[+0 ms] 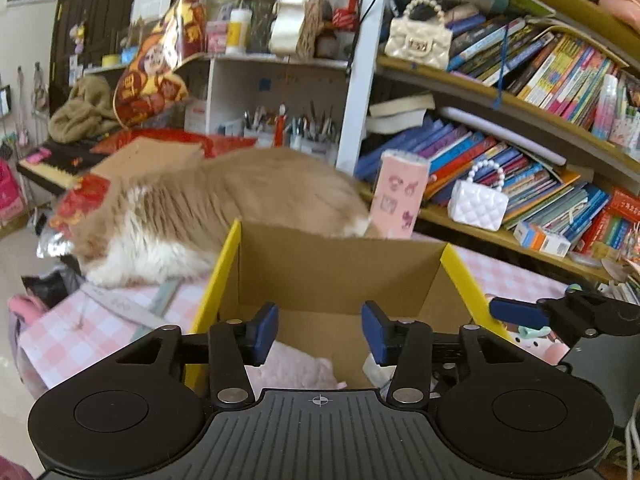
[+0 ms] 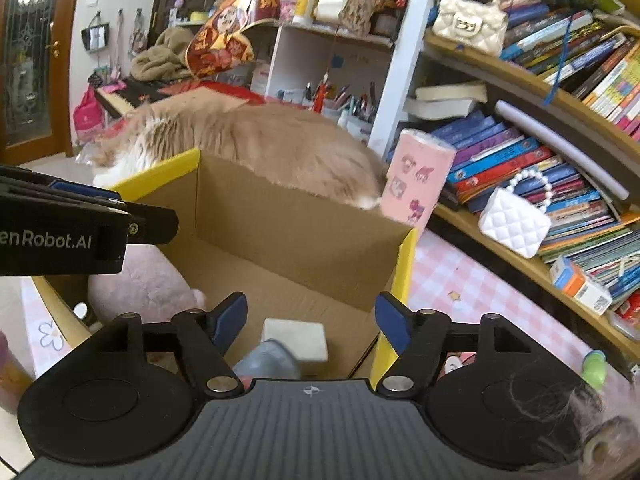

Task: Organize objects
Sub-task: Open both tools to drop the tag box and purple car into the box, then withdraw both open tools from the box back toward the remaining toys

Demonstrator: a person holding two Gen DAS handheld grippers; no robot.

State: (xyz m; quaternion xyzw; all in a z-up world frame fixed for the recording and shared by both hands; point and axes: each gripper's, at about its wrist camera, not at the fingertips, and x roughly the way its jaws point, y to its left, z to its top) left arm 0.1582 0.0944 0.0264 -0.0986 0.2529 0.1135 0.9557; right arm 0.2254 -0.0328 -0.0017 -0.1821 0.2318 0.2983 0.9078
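Note:
An open cardboard box (image 1: 336, 272) with yellow flaps stands on a pink checked table; it also shows in the right wrist view (image 2: 296, 232). Inside lie a pink plush toy (image 1: 292, 368) (image 2: 148, 284), a white block (image 2: 296, 338) and a clear bluish item (image 2: 268, 360). My left gripper (image 1: 320, 330) is open and empty over the box's near edge. My right gripper (image 2: 310, 320) is open and empty over the box, above the white block. The left gripper's body (image 2: 60, 232) shows at the left of the right wrist view.
An orange-and-white cat (image 1: 216, 208) (image 2: 256, 140) lies right behind the box. A pink patterned box (image 1: 398, 196) (image 2: 418, 176) stands at its far right corner. A bookshelf (image 1: 520, 128) with books and white handbags (image 2: 514, 220) fills the right. Small toys (image 2: 592, 368) lie on the checked table (image 1: 80, 336).

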